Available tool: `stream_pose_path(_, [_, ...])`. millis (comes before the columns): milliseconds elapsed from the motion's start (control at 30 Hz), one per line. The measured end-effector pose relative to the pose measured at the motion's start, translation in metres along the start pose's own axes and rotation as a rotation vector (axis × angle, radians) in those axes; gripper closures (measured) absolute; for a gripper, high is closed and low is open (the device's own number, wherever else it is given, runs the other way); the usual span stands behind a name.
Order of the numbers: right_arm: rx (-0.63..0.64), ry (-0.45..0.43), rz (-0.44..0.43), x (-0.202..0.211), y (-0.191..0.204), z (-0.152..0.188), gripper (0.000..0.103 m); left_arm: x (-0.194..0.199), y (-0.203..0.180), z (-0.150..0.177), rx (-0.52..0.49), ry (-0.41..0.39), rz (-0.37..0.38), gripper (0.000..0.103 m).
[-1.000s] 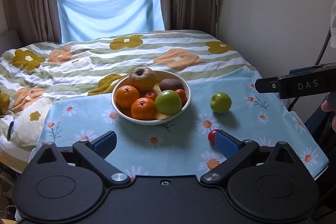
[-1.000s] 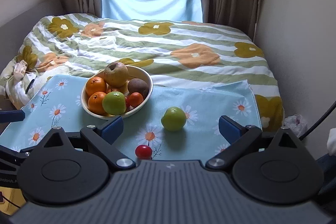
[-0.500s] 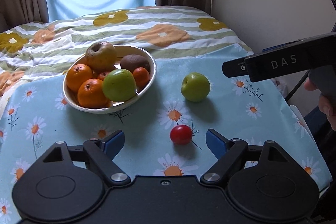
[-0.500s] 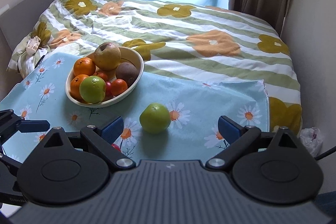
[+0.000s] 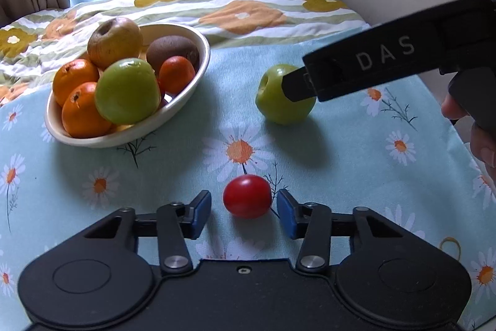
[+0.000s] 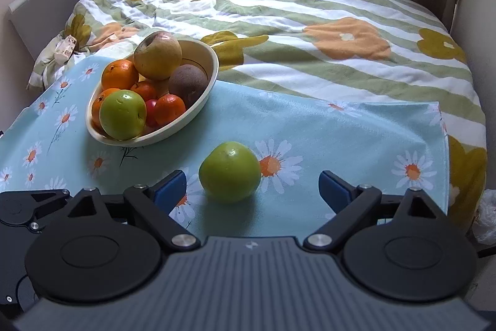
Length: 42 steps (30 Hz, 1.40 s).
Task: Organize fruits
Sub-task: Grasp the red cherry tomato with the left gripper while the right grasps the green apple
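A small red tomato (image 5: 247, 196) lies on the daisy cloth (image 5: 356, 163) between the blue pads of my left gripper (image 5: 244, 213). Its jaws are closing, and a narrow gap still shows on each side of the tomato. A loose green apple (image 6: 229, 172) rests on the cloth just ahead of my right gripper (image 6: 252, 187), which stands open and wide, the apple nearer its left pad. In the left wrist view the right gripper's finger (image 5: 365, 67) reaches over the green apple (image 5: 280, 103). A cream bowl (image 5: 186, 103) holds oranges, a green apple, a kiwi and a brownish apple.
The daisy cloth covers the near end of a bed with a floral striped duvet (image 6: 310, 27). A wall runs along the right. Curtains and a blue sheet hang at the far end. A hand (image 5: 480, 138) holds the right gripper's handle.
Both grippers have come down and forward toward the cloth. The left jaws narrowed from wide to close around the tomato. The right gripper now reaches the green apple with its jaws still wide.
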State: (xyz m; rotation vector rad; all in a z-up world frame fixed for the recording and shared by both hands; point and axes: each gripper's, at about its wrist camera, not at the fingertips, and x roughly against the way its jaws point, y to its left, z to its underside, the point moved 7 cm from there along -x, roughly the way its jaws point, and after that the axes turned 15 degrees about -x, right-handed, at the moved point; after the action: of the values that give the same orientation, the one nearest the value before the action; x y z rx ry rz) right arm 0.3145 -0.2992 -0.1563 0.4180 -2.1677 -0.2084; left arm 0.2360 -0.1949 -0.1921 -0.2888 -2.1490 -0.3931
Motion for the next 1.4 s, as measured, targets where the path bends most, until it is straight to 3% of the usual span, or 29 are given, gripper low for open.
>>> stream_pose_path(133, [-0.002, 0.023, -0.018, -0.012, 0.004, 0.002, 0.005, 0.0, -0.001, -0.001, 0.004, -0.014, -0.013, 0.066])
stream_pose_path(333, [0.005, 0.045, -0.032, -0.026, 0.008, 0.004, 0.018, 0.002, -0.002, 0.0, 0.011, -0.013, -0.024, 0.066])
stream_pose_path(667, [-0.008, 0.064, -0.045, -0.037, 0.012, 0.004, 0.024, 0.008, 0.002, 0.008, 0.04, -0.005, -0.042, 0.066])
stream_pose_path(833, [-0.011, 0.055, -0.041, -0.039, 0.013, 0.004, 0.033, 0.011, 0.006, 0.013, 0.06, 0.001, -0.057, 0.066])
stream_pose_path(1400, [0.014, 0.009, -0.078, 0.001, 0.034, -0.001, 0.034, 0.064, 0.03, 0.027, 0.171, -0.034, -0.148, 0.067])
